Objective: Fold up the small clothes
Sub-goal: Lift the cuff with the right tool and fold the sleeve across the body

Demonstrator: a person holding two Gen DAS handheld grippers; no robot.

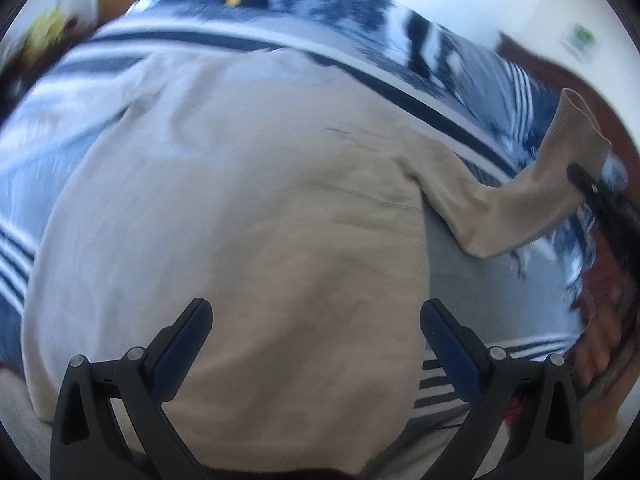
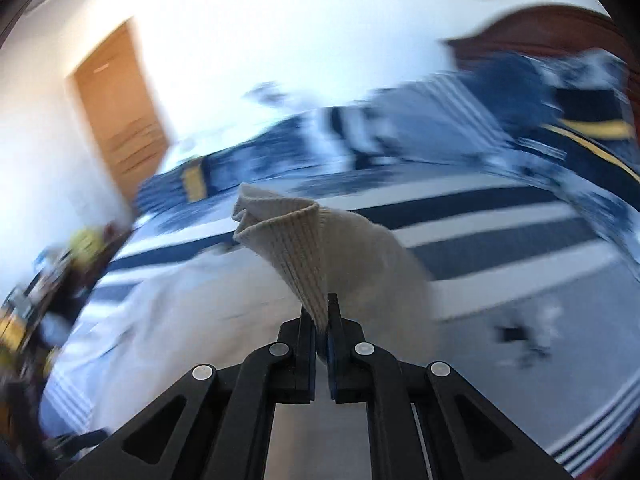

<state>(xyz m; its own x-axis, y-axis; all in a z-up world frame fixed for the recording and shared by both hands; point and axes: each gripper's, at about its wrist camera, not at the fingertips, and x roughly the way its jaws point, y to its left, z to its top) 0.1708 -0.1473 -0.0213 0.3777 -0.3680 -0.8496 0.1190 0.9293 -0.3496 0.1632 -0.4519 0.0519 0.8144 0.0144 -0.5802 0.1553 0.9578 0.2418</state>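
Right hand-held gripper (image 2: 321,320) is pressed together on the ribbed cuff (image 2: 288,240) of a beige top (image 1: 240,200), pinching that sleeve end and holding it lifted off the bed (image 2: 500,240), whose cover is striped in navy and white. Left hand-held gripper (image 1: 316,316) hangs over the body of the top with its jaws spread wide and nothing between them; the top lies flat on the striped cover, its one visible sleeve stretched out to the side toward the right gripper. Both views are blurred, so finer detail is lost.
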